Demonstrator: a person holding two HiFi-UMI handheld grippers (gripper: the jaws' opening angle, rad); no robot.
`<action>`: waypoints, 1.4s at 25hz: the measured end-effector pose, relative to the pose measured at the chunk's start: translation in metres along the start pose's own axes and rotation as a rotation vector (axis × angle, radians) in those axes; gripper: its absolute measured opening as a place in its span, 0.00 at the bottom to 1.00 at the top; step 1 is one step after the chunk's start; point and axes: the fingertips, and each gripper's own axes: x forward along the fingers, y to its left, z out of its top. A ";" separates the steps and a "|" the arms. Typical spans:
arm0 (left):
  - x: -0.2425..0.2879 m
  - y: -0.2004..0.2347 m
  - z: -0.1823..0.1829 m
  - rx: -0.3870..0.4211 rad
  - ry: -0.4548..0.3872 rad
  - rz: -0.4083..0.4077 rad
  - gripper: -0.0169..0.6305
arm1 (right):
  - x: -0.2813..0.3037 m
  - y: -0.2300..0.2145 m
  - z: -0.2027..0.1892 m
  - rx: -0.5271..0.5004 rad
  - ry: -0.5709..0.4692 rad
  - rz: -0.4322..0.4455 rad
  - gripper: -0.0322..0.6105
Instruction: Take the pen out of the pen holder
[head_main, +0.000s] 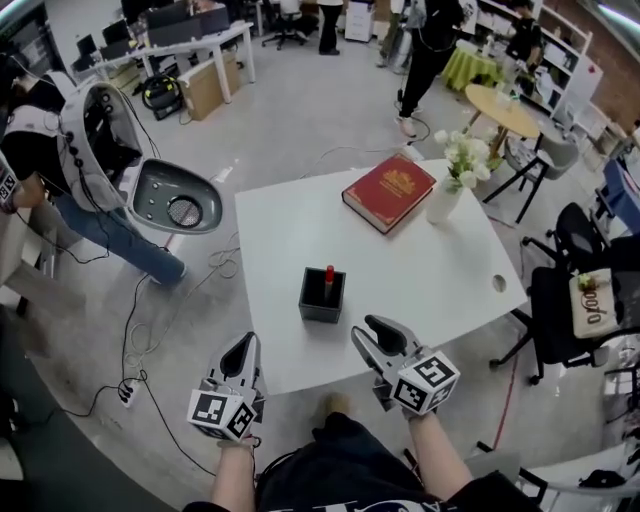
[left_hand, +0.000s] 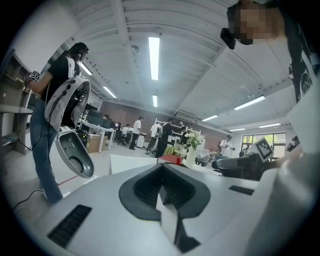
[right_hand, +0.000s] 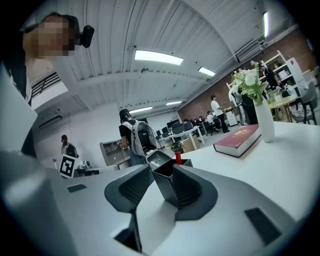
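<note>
Nearest, the left gripper (head_main: 243, 348) hangs off the near edge of the surface (head_main: 440, 270). Its fingers are clenched together with nothing between them, as the left gripper view shows (left_hand: 161, 172). Beside it, at its 3 o'clock, the right gripper (head_main: 372, 325) sits at the near edge of the surface. Its fingers are released and spread, and they hold nothing (right_hand: 162, 172).

Beyond them stands the holder (head_main: 320, 308), a black, square, open-topped box near the front of the white surface. It lies at about 1 o'clock from the left gripper and 11 o'clock from the right, and is apart from both. In the right gripper view the holder (right_hand: 166, 185) shows through the gap between the fingers, farther off.

The pen (head_main: 328, 280) stands roughly upright inside the holder. Its red upper part rises above the rim and its lower part is hidden in the box. The right gripper view shows only the red tip (right_hand: 178, 157).

Farther back, at 1 o'clock from the holder, a red book (head_main: 389, 192) lies flat. A white vase (head_main: 443, 200) of pale flowers stands just beside the book, at 2 o'clock from the holder.
</note>
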 end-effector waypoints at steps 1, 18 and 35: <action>0.004 0.002 -0.001 -0.003 0.003 0.008 0.03 | 0.005 -0.003 0.002 -0.013 0.012 0.008 0.28; 0.051 0.013 -0.015 -0.017 0.041 0.098 0.03 | 0.098 -0.043 0.015 -0.317 0.212 0.107 0.28; 0.047 0.017 -0.021 -0.031 0.056 0.170 0.03 | 0.130 -0.038 0.004 -0.483 0.346 0.176 0.21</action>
